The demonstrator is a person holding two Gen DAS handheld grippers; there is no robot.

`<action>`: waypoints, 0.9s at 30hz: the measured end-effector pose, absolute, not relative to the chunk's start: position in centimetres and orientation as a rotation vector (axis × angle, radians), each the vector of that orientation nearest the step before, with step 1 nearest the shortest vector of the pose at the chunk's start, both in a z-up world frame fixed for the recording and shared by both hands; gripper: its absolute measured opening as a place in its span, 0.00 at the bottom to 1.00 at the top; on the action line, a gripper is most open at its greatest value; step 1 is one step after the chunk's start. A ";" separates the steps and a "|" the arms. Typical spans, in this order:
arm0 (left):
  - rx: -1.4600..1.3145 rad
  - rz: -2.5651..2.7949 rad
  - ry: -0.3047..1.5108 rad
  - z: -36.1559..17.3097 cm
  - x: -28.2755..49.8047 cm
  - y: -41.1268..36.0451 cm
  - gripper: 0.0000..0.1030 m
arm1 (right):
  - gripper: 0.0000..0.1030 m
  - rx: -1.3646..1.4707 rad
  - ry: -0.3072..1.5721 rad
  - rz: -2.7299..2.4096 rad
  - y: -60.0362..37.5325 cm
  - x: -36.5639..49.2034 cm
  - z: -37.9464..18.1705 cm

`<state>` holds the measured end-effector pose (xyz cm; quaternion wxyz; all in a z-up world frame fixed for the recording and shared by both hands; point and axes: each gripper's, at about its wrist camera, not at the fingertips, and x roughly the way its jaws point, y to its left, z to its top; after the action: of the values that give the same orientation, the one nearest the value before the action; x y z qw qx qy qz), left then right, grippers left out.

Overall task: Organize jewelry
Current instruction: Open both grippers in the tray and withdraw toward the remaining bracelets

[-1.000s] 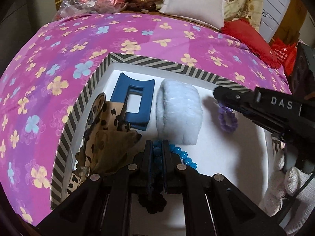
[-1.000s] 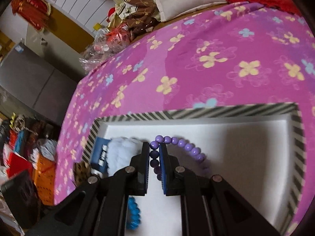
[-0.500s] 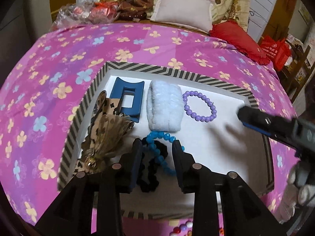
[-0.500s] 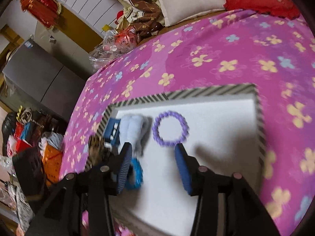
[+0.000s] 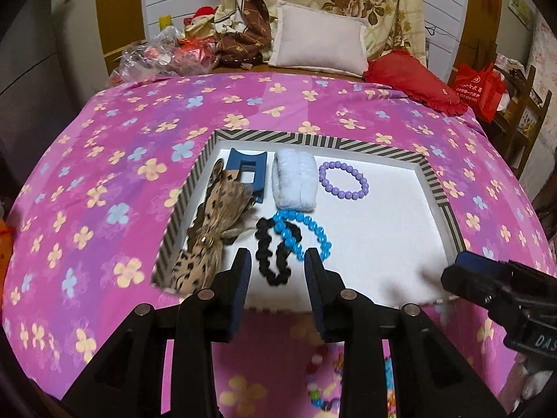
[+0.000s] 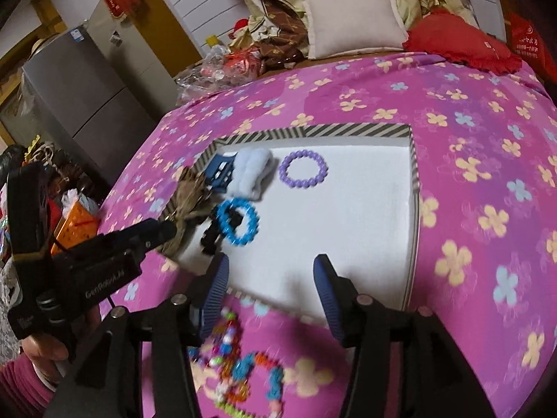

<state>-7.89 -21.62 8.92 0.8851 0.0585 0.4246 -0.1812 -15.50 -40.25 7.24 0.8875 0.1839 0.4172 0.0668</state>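
A white tray with a striped rim [image 5: 431,188] [image 6: 413,160] lies on the pink floral bedspread. In it are a purple bead bracelet [image 5: 343,179] [image 6: 303,169], a blue bead bracelet [image 5: 303,231] [image 6: 238,222] over a black scrunchie [image 5: 273,254] [image 6: 210,235], a pale blue fluffy band [image 5: 294,183] [image 6: 251,174], a dark blue hair clip [image 5: 245,170] [image 6: 219,172] and a leopard-print bow [image 5: 209,230] [image 6: 189,196]. My left gripper [image 5: 277,278] is open and empty at the tray's near edge. My right gripper [image 6: 271,292] is open and empty, near the tray's front.
Several colourful bead strings [image 6: 240,372] [image 5: 322,383] lie on the bedspread in front of the tray. A white pillow [image 5: 318,40], a red cushion [image 5: 410,82] and a plastic bag of clutter [image 5: 163,57] sit at the far edge.
Both grippers opened, let go of the blue and purple bracelets in the tray, and drew back and up toward the tray's near edge.
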 end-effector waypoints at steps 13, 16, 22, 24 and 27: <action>0.122 -0.356 0.874 8.9 -12.3 -19.7 0.27 | 0.57 0.358 0.860 0.128 -37.5 -19.8 7.1; 0.118 -0.354 0.874 8.8 -13.0 -19.3 0.27 | 0.58 0.351 0.865 0.132 -37.0 -20.4 6.9; 0.129 -0.341 0.863 8.5 -14.6 -18.8 0.27 | 0.59 0.326 0.872 0.126 -36.3 -21.6 6.7; 0.129 -0.338 0.861 8.4 -15.0 -18.6 0.27 | 0.60 0.312 0.874 0.122 -35.9 -21.9 6.7; 0.129 -0.339 0.863 8.3 -15.6 -18.5 0.27 | 0.61 0.297 0.874 0.124 -35.5 -22.5 6.9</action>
<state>-15.59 -18.47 8.30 0.8925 0.0623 0.4159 -0.1633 -22.45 -35.48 6.89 0.8936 0.1431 0.4213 0.0598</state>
